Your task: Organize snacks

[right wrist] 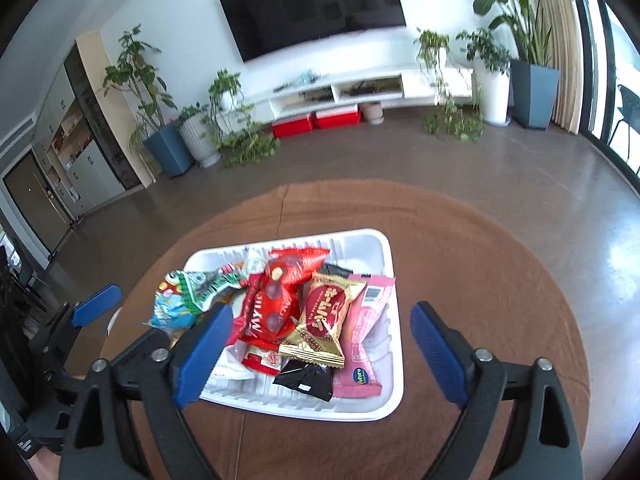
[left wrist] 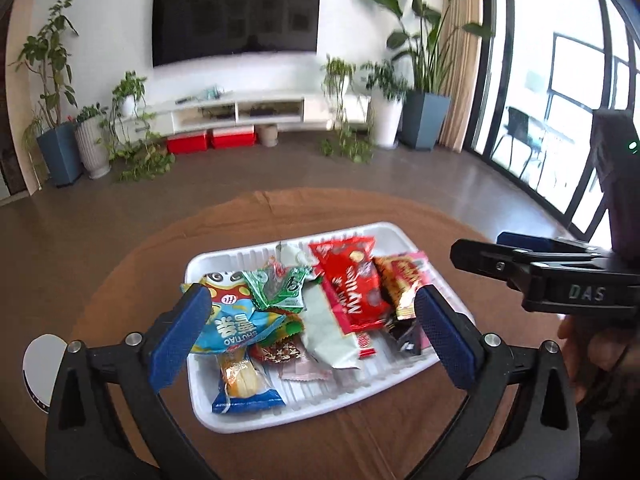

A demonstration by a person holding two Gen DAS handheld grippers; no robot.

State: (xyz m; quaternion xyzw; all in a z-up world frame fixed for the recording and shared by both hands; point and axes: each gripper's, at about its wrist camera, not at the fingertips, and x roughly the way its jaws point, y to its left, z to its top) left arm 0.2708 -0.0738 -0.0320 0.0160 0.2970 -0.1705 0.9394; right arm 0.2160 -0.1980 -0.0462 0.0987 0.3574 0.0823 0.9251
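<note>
In the left wrist view, a white ribbed plastic tray, rectangular with rounded corners, is seen on a round table draped in brown cloth. It is heaped with crinkled foil and plastic snack packets: a glossy red Mylikes bag toward the far right, a light blue chip bag at the near left, a green wrapper between them, a pale white pouch in the middle and a blue-edged packet showing yellow contents at the near edge. The left gripper is held over the tray's near side, its textured blue pads set wide apart and closed on nothing. The right gripper is seen side-on at the right edge; its spread cannot be told from this view. Beyond the table, a wall-mounted black television, a low white console, two red boxes and potted plants are shown on a grey-brown floor.

In the right wrist view, the same tray is framed between the right gripper's blue pads, which are spread apart and empty. A gold-and-red biscuit packet, a matte pink bar wrapper and a black sachet are seen on the tray's right half, with the red bag beside them. The left gripper is visible at the left edge, near the tray.
</note>
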